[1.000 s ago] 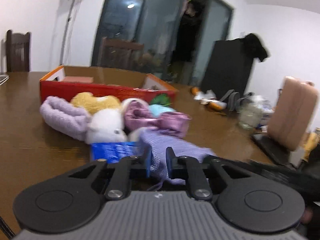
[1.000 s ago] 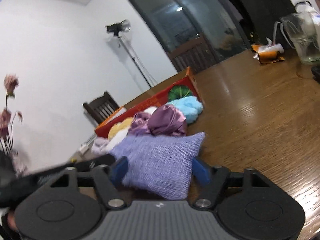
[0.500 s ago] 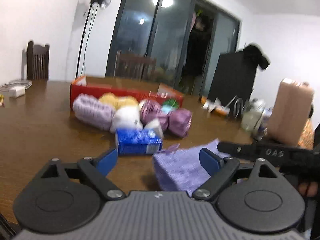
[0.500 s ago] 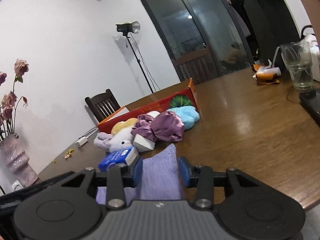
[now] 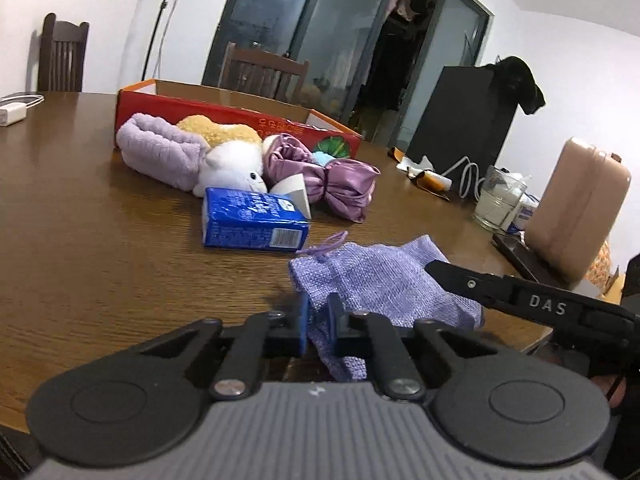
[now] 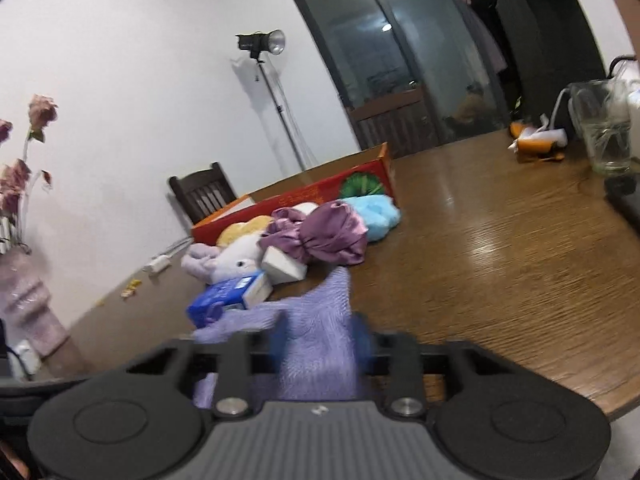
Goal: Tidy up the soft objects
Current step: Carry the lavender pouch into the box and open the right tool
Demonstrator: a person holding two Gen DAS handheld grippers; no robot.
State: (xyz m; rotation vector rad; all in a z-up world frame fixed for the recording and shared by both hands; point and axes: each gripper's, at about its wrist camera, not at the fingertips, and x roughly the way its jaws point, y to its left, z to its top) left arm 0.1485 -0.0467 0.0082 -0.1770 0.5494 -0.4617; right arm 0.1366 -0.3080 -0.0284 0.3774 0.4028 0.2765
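Note:
A lavender woven pouch (image 5: 380,280) with a drawstring lies near the table's front edge. My left gripper (image 5: 318,322) is shut on its near edge. My right gripper (image 6: 320,340) comes in from the right; its jaws are closing and its blurred blue pads press the bunched pouch (image 6: 320,312). One right finger (image 5: 500,292) lies across the pouch in the left wrist view. Farther back a red cardboard box (image 5: 240,116) stands open. In front of it sit a lavender fluffy roll (image 5: 160,152), a white plush (image 5: 236,164), a yellow plush (image 5: 216,130), a purple satin bow (image 5: 340,184) and a light blue fluffy piece (image 6: 376,212).
A blue tissue pack (image 5: 252,220) and a white wedge (image 5: 296,196) lie just beyond the pouch. A glass jar (image 5: 498,200) and a tan case (image 5: 576,208) stand at the right. A vase of dried flowers (image 6: 24,280) stands at the far left. Chairs line the far side.
My left gripper, shut on the pouch a second ago, swung wide open and has shut again on its near edge. My right jaws have narrowed onto the pouch, bunching it.

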